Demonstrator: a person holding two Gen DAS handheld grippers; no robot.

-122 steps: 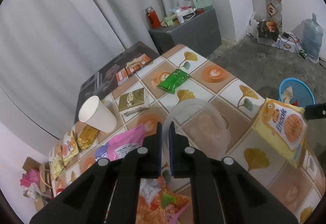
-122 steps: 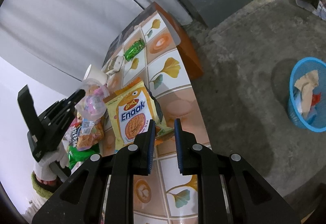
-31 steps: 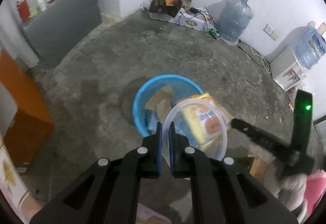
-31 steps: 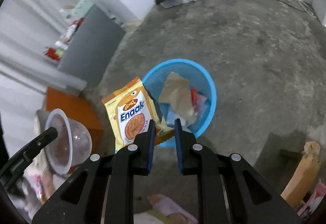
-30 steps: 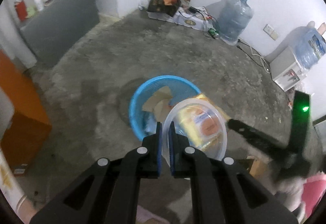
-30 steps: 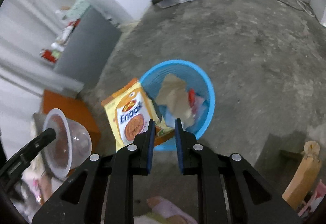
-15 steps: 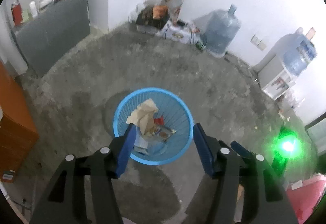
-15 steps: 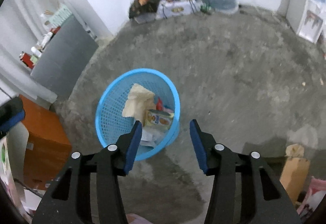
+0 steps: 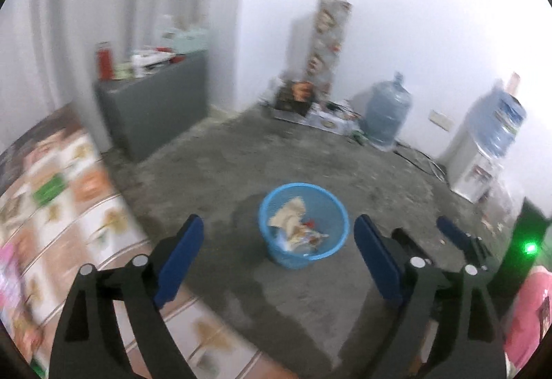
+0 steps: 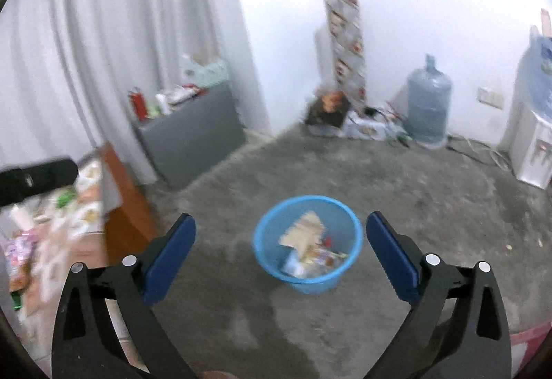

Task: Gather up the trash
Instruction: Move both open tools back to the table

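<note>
Both jaws opening, empty: left gripper (image 9: 278, 255), right gripper (image 10: 281, 248). Crumpled wrappers in blue mesh plastic basket (image 10: 348, 261) looked light, crushable; pinch an edge.

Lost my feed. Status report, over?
Left gripper and right gripper: jaws opening, nothing between them. Blue basket on floor, trash inside. Nothing in the way.
</note>
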